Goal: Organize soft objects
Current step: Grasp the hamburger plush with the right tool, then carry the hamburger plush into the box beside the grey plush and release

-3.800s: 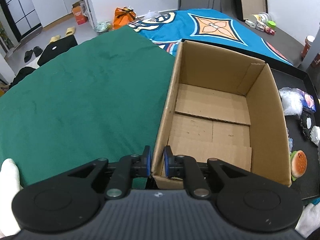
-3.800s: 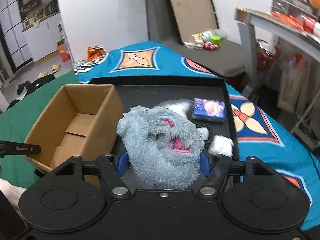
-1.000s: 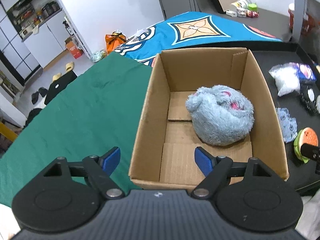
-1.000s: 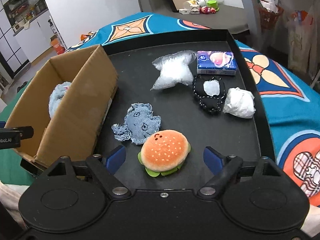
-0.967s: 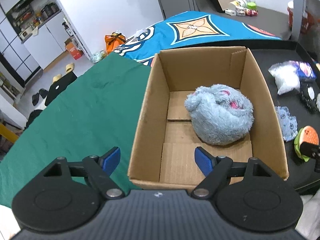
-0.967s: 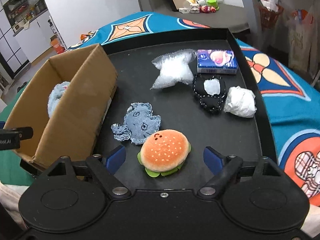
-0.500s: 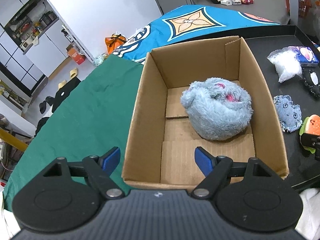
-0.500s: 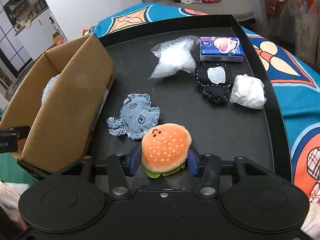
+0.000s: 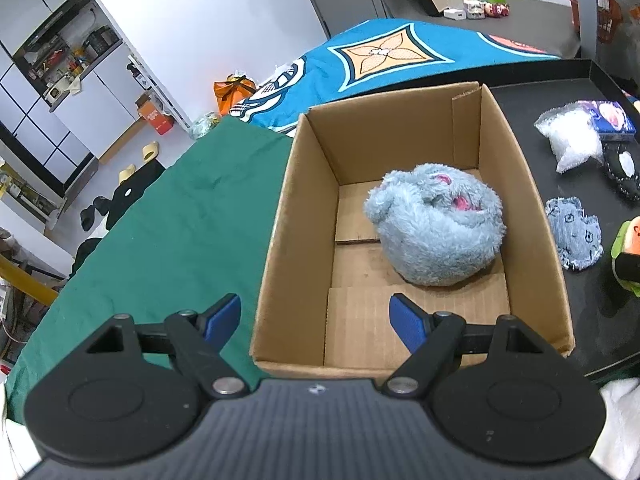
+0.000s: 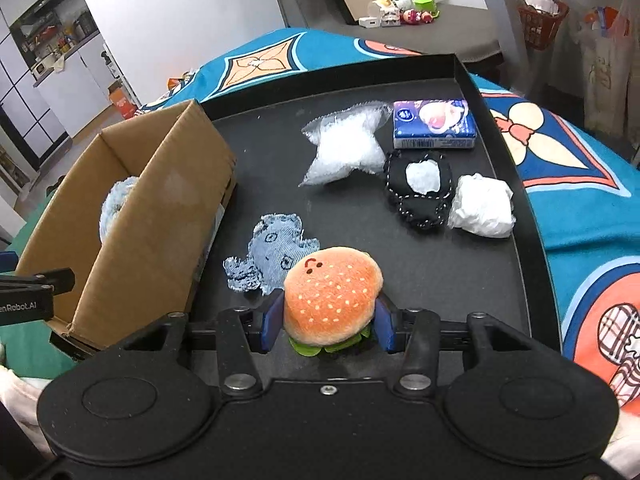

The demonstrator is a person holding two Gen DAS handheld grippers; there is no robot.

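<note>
My right gripper is shut on an orange plush burger, held just above the black tray. A fuzzy blue plush lies inside the open cardboard box; the box also shows at left in the right wrist view. My left gripper is open and empty, its pads spread over the box's near wall. A denim patch toy, a clear plastic bag, a black pouch, a white wad and a tissue pack lie on the tray.
A green cloth covers the table left of the box. A blue patterned cloth lies under and right of the tray. The tray's raised rim runs along its right and far sides.
My right gripper moved forward and closed on the burger, then lifted it slightly. My left gripper stayed open and drew back a little from the box.
</note>
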